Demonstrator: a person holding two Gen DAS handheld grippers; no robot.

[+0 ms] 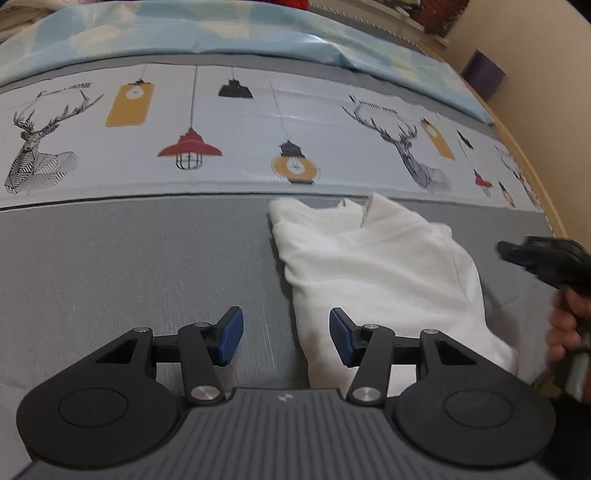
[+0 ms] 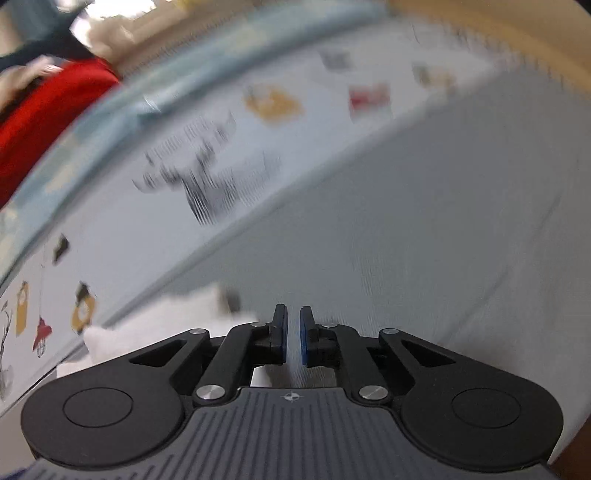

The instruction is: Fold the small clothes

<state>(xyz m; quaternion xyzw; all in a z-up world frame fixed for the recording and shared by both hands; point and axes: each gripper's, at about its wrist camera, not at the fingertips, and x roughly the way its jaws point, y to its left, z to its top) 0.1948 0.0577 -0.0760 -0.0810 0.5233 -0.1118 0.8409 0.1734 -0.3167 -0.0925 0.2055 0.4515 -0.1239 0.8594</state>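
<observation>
In the left wrist view, the left tongs [image 1: 286, 336] are seen released, the blue pads standing well apart with nothing between them; one pad hangs over bare grey mat, the other over the near edge of the garment. A small white knit garment with a high collar [image 1: 376, 266] is laid flat on the grey textured mat [image 1: 129, 266], its collar toward the far printed band. That pale band printed with stags and hanging lamps [image 1: 221, 129] runs across the surface beyond the garment, and a light blue patterned cloth [image 1: 184, 33] lies behind it. At the right edge of this view the right tongs' black body [image 1: 543, 258] is shown, gripped by a hand [image 1: 565, 325], just beside the garment's right side; whether those tongs are clenched cannot be told from here.

The right wrist view, heavily blurred by motion, settles that point: the right tongs [image 2: 293, 334] are clenched to a narrow slit, and no cloth is gripped between the blue pads. Only a corner of the white garment [image 2: 155, 325] is caught at the lower left, beside and partly under the left finger linkage. A red fabric mass [image 2: 48, 122], barely visible in the other view, is shown at the upper left here. The stag print appears smeared and tilted.
</observation>
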